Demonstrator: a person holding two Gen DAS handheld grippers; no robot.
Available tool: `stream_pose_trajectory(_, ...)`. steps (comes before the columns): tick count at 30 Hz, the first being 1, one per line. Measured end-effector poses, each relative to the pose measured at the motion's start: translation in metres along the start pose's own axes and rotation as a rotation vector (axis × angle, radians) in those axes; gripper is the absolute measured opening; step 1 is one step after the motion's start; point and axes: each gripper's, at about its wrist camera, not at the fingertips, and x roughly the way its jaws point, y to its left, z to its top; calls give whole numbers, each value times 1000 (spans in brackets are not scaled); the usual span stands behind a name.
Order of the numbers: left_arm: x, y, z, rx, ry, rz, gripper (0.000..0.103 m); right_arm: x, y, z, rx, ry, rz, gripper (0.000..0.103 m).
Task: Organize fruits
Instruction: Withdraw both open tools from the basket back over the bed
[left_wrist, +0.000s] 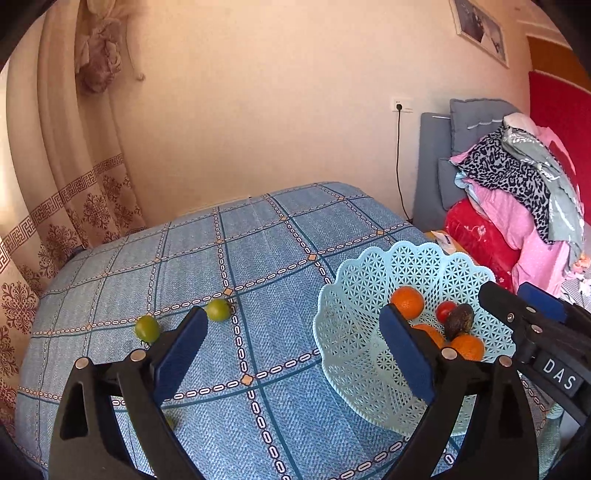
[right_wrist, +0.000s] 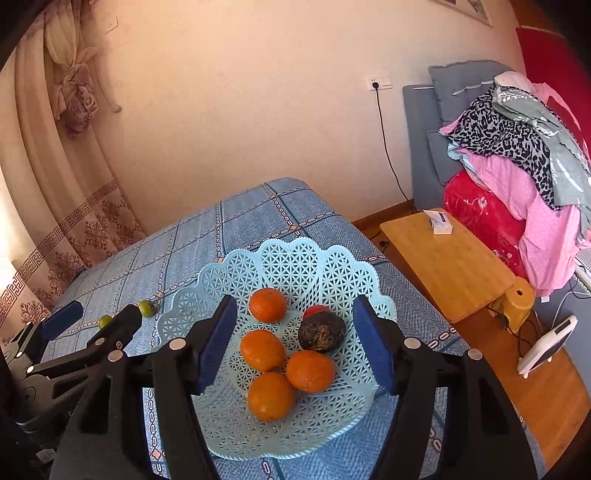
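My left claw (left_wrist: 291, 354) and right claw (right_wrist: 295, 339) are gaping wide, empty; I'm hovering the right over the basket (right_wrist: 207, 288), frame centre.

The letters "DAS" are read in white on a small black block (left_wrist: 560, 376) at the lower right of the left wrist view; the block is mounted on the right gripper (left_wrist: 524, 295), whose black body enters from that side. No other text, number or brand can be made out. A white box (right_wrist: 438, 221) is seen on the wooden side table (right_wrist: 454, 266) in the right wrist view, but any print on it is too small to be read.
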Motion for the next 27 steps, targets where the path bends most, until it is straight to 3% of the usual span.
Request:
stream_pose_trajectory(16,-10,48,-11,-36,3,104,93,-4,35,-15,-101,-7,67,67)
stream_pose_trajectory(27,-2,132,-32,-170,105,98,93,-16,80,-38,-226,13,183,67)
